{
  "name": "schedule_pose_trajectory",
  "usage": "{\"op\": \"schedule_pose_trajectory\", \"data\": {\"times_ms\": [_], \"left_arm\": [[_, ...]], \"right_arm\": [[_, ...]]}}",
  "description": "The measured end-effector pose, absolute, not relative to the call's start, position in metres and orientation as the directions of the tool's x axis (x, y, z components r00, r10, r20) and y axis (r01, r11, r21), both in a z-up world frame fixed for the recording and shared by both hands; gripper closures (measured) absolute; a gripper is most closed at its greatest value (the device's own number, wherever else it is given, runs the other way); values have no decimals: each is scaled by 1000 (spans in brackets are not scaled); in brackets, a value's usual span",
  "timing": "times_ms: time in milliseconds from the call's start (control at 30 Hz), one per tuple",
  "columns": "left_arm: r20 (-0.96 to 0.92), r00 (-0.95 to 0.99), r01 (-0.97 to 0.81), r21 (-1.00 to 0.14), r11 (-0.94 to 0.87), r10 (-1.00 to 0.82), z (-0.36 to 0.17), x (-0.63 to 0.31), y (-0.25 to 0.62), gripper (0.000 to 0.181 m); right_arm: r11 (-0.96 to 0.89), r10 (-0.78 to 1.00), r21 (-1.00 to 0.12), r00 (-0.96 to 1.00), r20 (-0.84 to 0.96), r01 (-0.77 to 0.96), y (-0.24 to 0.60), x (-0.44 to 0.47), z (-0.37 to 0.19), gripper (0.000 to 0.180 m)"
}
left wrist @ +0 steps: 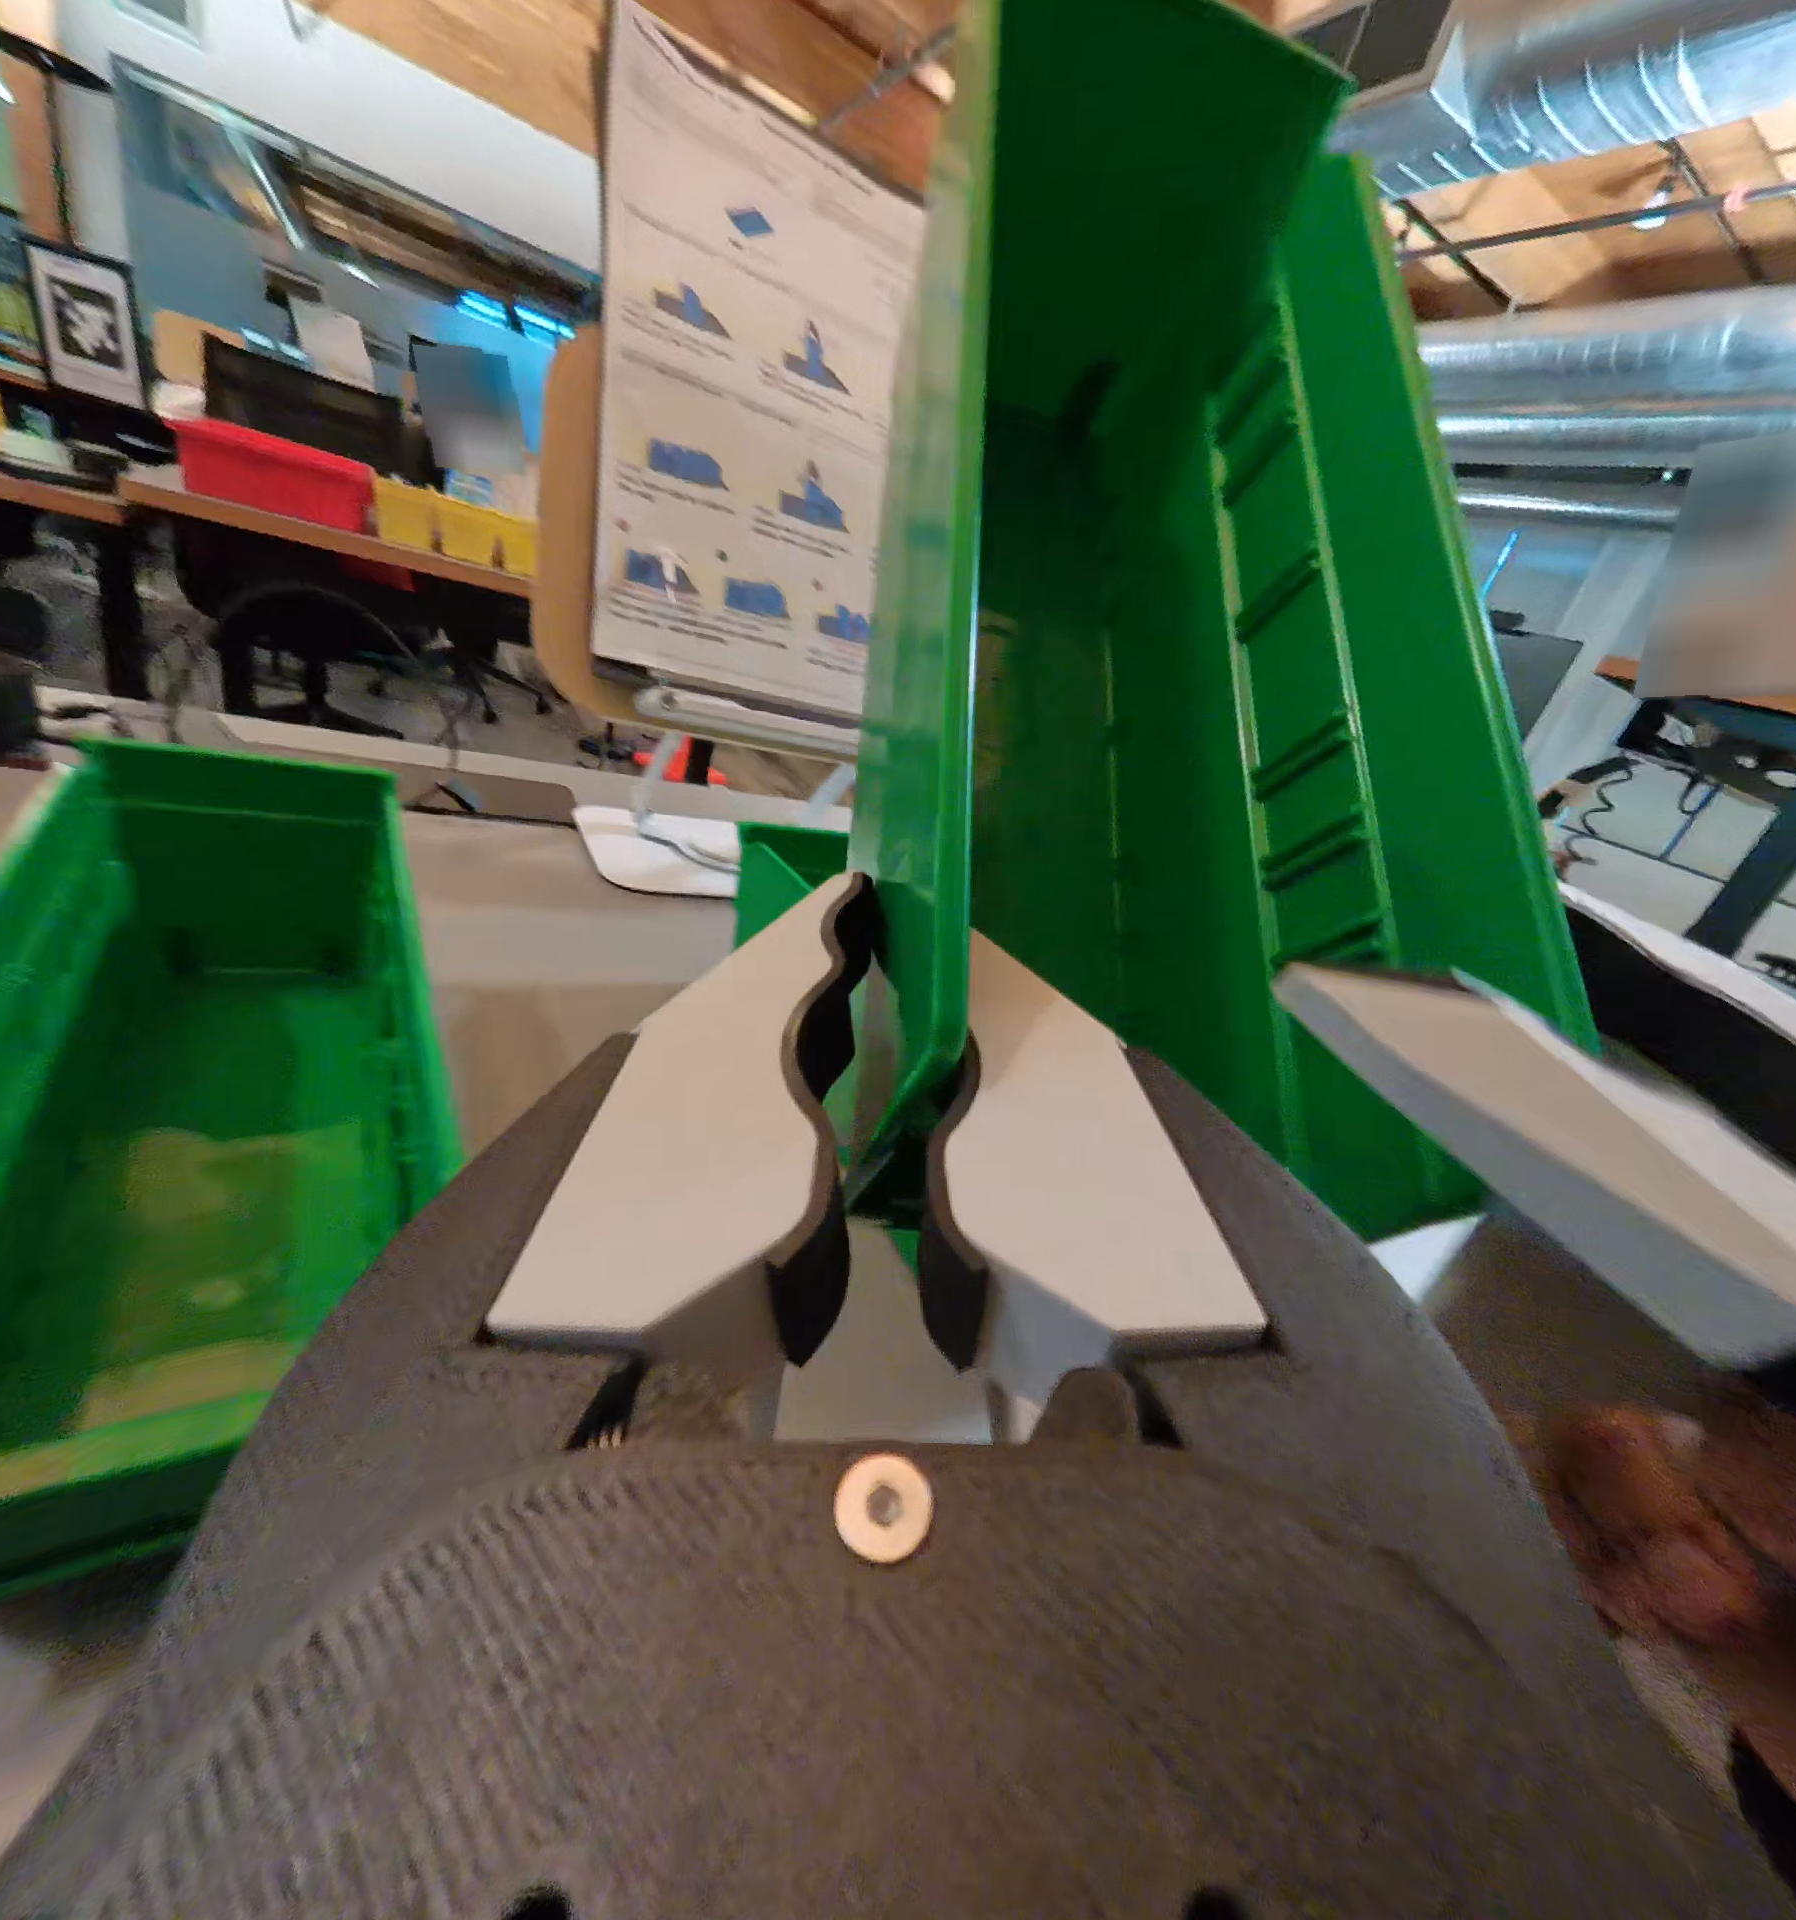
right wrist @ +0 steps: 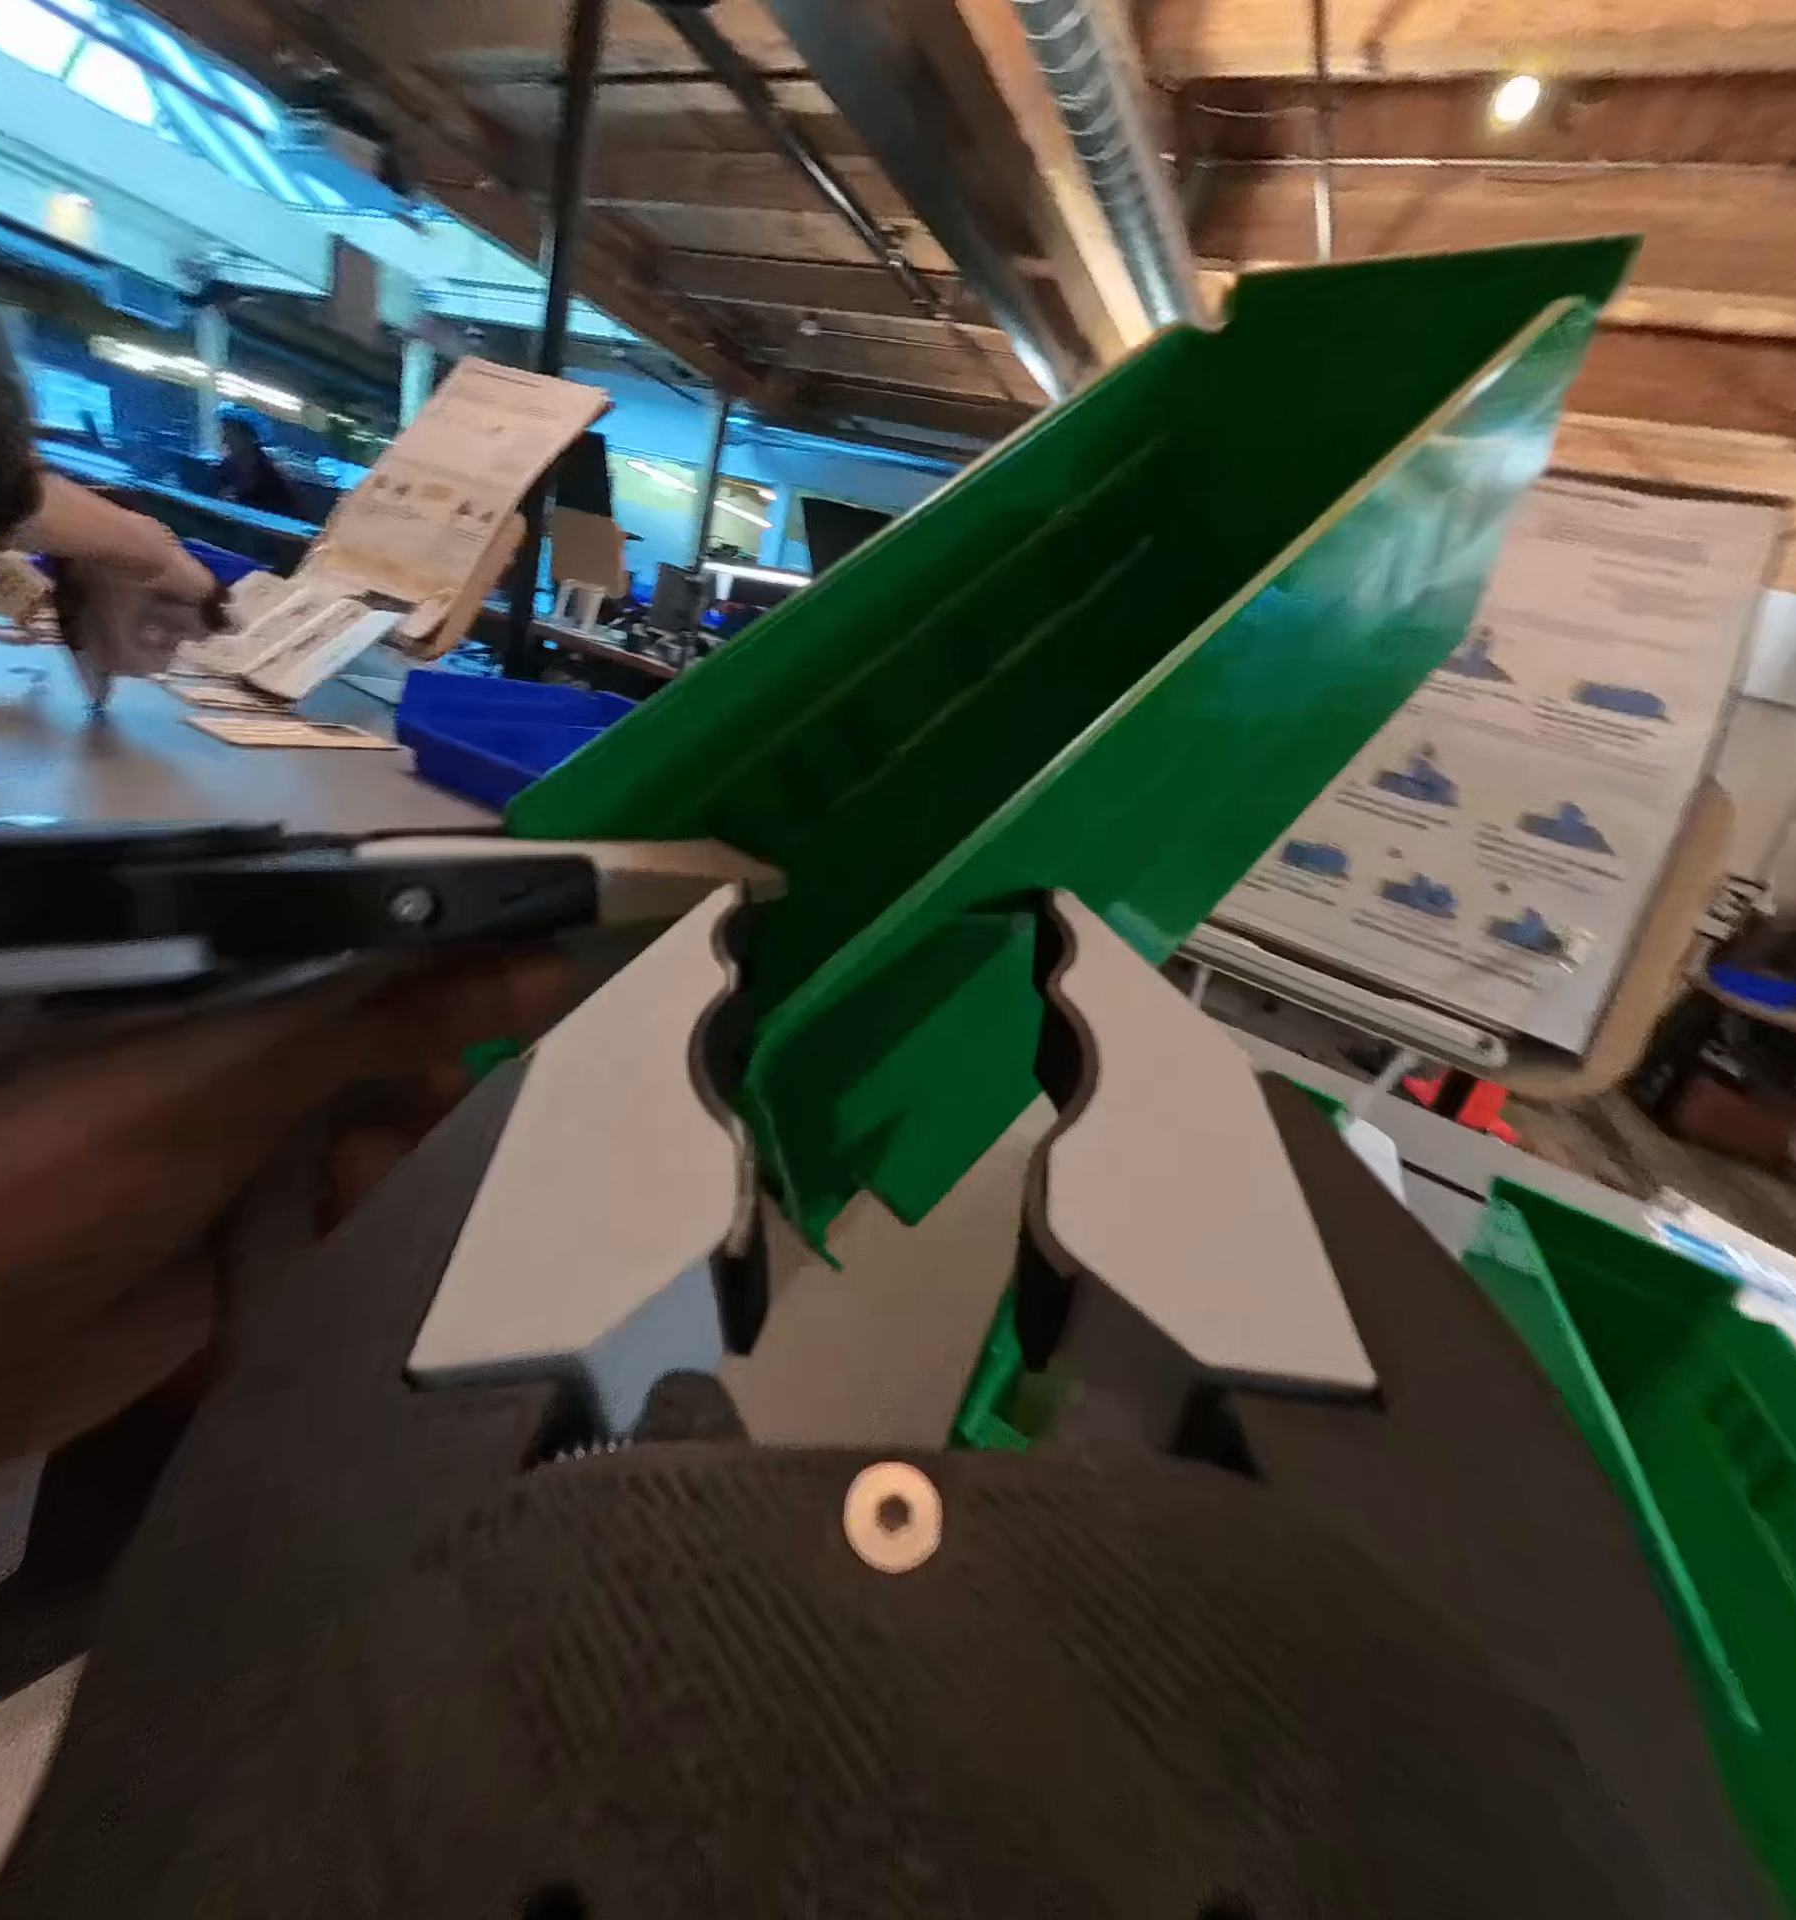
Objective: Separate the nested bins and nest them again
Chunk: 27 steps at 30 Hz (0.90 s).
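Observation:
My left gripper (left wrist: 915, 935) is shut on the thin side wall of a green bin (left wrist: 1133, 520), which stands raised and tilted above the table (left wrist: 561, 935). My right gripper (right wrist: 894, 904) is open. The same bin's (right wrist: 1081, 675) end wall stands between its fingers, and the right pad (right wrist: 1070, 966) is clear of it. The left gripper's finger (right wrist: 665, 883) pinches the bin's edge in the right wrist view. One finger (left wrist: 1496, 1122) of my right gripper shows in the left wrist view. A second green bin (left wrist: 177, 1039) sits open on the table at the left.
Another green bin (right wrist: 1652, 1403) lies low at the right, and a blue bin (right wrist: 499, 727) sits farther back. A poster board (left wrist: 748, 416) stands behind the table. A person's hand (right wrist: 125, 613) is over papers at the far left.

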State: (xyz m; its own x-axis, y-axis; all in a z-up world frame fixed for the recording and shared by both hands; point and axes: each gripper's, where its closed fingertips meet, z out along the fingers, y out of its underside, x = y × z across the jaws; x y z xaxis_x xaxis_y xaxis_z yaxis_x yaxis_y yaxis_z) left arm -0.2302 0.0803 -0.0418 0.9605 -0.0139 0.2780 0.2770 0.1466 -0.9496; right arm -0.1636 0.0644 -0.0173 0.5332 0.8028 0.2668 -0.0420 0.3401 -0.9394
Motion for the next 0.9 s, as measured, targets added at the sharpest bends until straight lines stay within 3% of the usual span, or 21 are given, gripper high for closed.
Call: {"op": "schedule_pose_trajectory", "data": {"times_ms": [200,333,467,900], "left_arm": [[377,907,339,-918,206,186,-32,-329,52,180],[416,857,395,-909,129,303,-49,-390,38,180],[427,849,446,-895,12,311,-67,-413,41,180],[389,865,451,-880,-150,317,-80,-409,76,179]], "right_arm": [[335,857,-939,437,272,-73,39,-180,-43,135],[187,903,-982,395,170,-6,48,-186,-89,143],[80,918,-995,384,95,55,57,-186,-116,143],[92,878,-994,468,107,53,71,-159,-118,151]]}}
